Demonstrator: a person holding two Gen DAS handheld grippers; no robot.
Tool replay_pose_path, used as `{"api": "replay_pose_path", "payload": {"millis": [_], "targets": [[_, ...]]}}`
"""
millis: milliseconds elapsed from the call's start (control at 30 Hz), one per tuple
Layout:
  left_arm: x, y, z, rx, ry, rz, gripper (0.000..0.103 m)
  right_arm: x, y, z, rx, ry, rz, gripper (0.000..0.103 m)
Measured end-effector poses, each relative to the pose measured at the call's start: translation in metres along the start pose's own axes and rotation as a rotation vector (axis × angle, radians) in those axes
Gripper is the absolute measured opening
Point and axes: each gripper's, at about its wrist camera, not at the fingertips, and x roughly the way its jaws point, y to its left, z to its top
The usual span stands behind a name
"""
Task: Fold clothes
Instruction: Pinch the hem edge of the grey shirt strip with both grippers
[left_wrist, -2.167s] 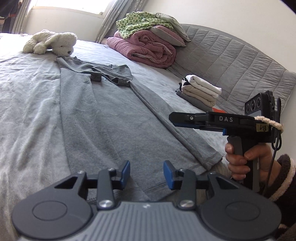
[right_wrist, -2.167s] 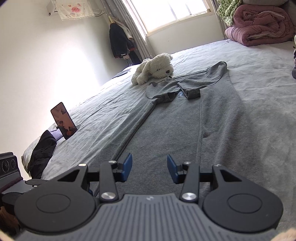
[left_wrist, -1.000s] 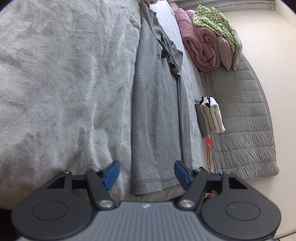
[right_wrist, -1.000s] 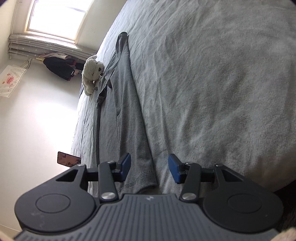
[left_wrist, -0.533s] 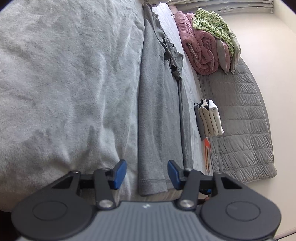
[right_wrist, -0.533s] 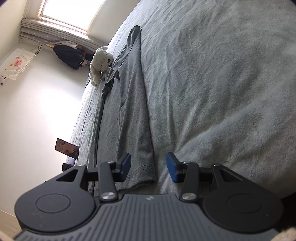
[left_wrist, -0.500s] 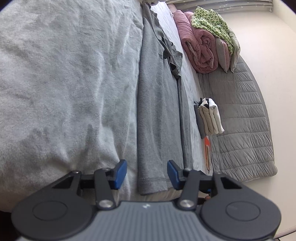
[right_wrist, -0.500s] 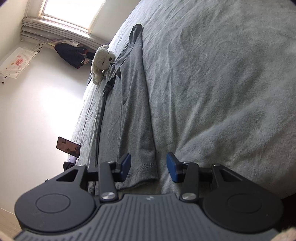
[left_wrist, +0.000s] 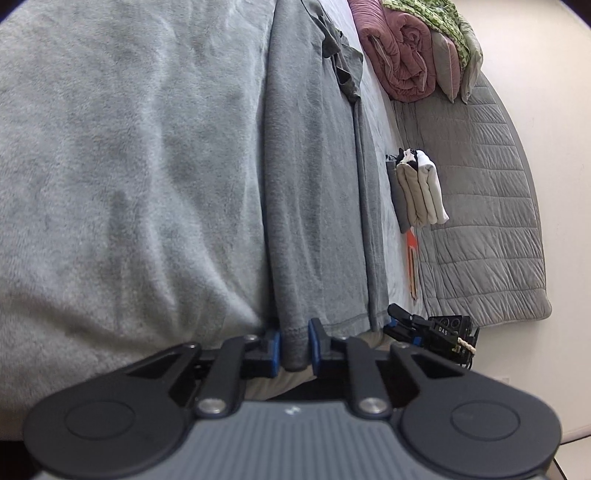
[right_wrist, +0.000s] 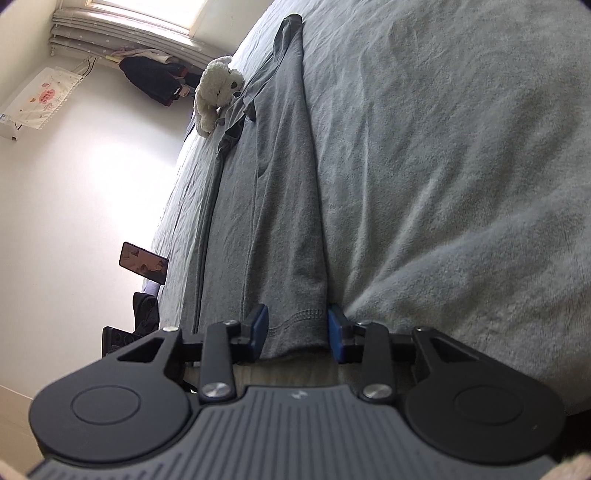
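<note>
Seen from the left wrist: left gripper (left_wrist: 294, 349) at lower centre, jaws closing, blue pads pressed on one corner of the hem of a long grey shirt (left_wrist: 310, 184) stretched up the frame over a grey blanket (left_wrist: 129, 166). Only in this view: right gripper (left_wrist: 400, 325) poking in at lower right beside the hem's far corner; a stack of folded clothes (left_wrist: 417, 192) at right of centre; a rolled pink quilt (left_wrist: 399, 55) at upper right under a green patterned cloth (left_wrist: 439, 22); a quilted grey headboard (left_wrist: 480, 221) along the right edge.

Seen from the right wrist: right gripper (right_wrist: 297, 330) at lower centre, jaws closing wider apart around the shirt's (right_wrist: 273, 206) other hem corner, right pad against the cloth's edge, left pad just beside it, not yet clamped. Only here: a white plush dog (right_wrist: 216, 92) by the collar at upper left, a propped phone (right_wrist: 144, 262) at left of centre, dark clothes hanging (right_wrist: 155, 77) below a bright window (right_wrist: 147, 11).
</note>
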Motion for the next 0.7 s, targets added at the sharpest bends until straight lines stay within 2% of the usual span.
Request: {"api": "replay_pose_path", "payload": {"millis": [67,133,233,433,700], "targets": [[0.001,-0.001,-0.001,0.004,0.000,0.002,0.013,0.002,0.001,0.000,-0.013,0.015,0.002,0.031],[0.001,-0.003,-0.002,0.015,-0.008,-0.001,0.012,0.005,0.003,-0.002,-0.032,0.029,-0.001,0.022],[0.001,-0.007,-0.004,0.026,-0.016,-0.009,0.010,0.008,0.005,-0.004,-0.035,0.041,0.015,0.014],[0.002,-0.020,-0.002,0.062,-0.032,-0.084,0.009,-0.001,0.010,-0.004,-0.028,0.023,0.081,0.013],[-0.003,-0.039,0.011,0.031,-0.110,-0.208,0.009,-0.006,0.026,0.014,0.022,-0.024,0.172,0.013]]}}
